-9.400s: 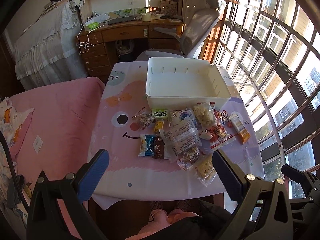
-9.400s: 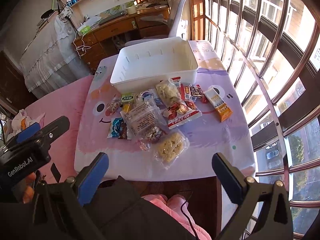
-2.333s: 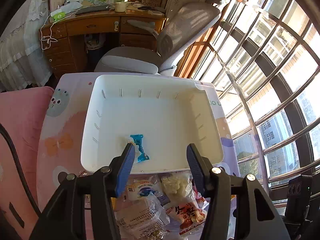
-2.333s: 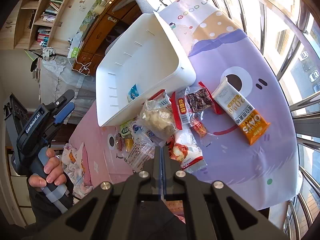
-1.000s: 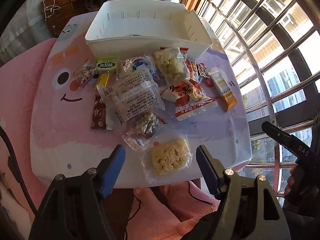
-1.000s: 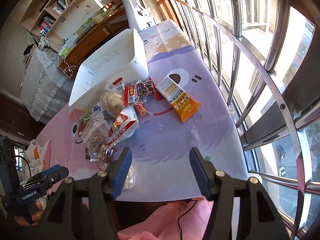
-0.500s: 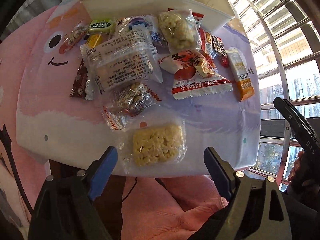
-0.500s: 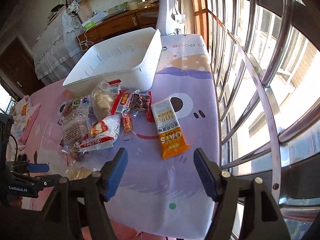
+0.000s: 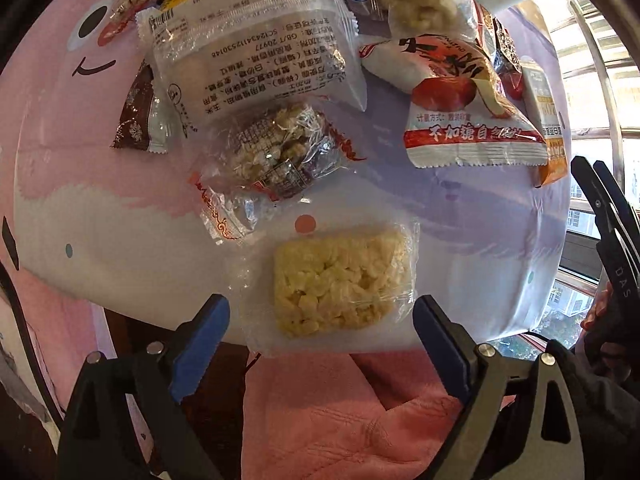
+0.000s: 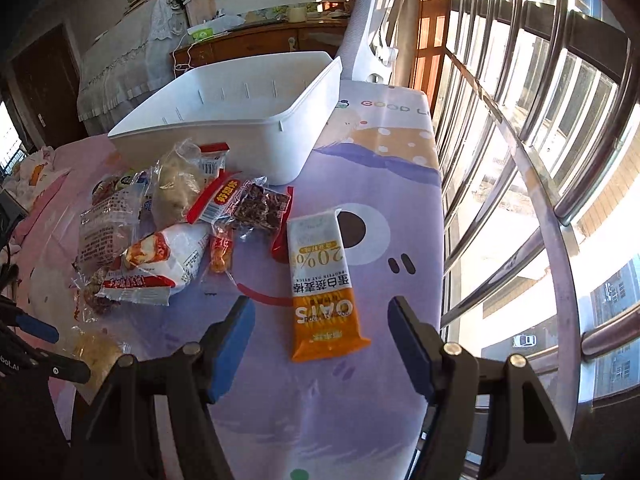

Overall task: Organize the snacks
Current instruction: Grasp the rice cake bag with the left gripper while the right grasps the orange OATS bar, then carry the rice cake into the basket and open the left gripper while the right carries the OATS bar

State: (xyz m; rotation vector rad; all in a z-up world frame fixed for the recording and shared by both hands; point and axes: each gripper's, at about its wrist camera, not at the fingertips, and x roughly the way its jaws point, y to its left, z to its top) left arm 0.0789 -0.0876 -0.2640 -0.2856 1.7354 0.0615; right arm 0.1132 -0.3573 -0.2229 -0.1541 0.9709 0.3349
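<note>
My left gripper [image 9: 320,322] is open, its blue pads on either side of a clear-wrapped yellow rice crisp cake [image 9: 340,282] at the table's near edge. My right gripper [image 10: 320,336] is open, its pads flanking the near end of an orange and white oat bar [image 10: 322,280]. Several more snack packets lie between: a red and white bag [image 9: 460,108], a clear labelled packet [image 9: 256,44], a nut cluster packet [image 9: 276,156]. The white bin [image 10: 248,120] stands behind them.
The table has a pink and purple cartoon cloth [image 10: 380,208] and ends close below both grippers. Metal window bars [image 10: 540,160] run along the right side. A grey chair [image 10: 380,20] and a wooden desk [image 10: 260,40] stand behind the bin. Pink clothing [image 9: 340,412] lies under the left gripper.
Both grippers have dropped closer to the table. The left one has closed in on the rice crisp cake, the right one on the oat bar. Both stay open.
</note>
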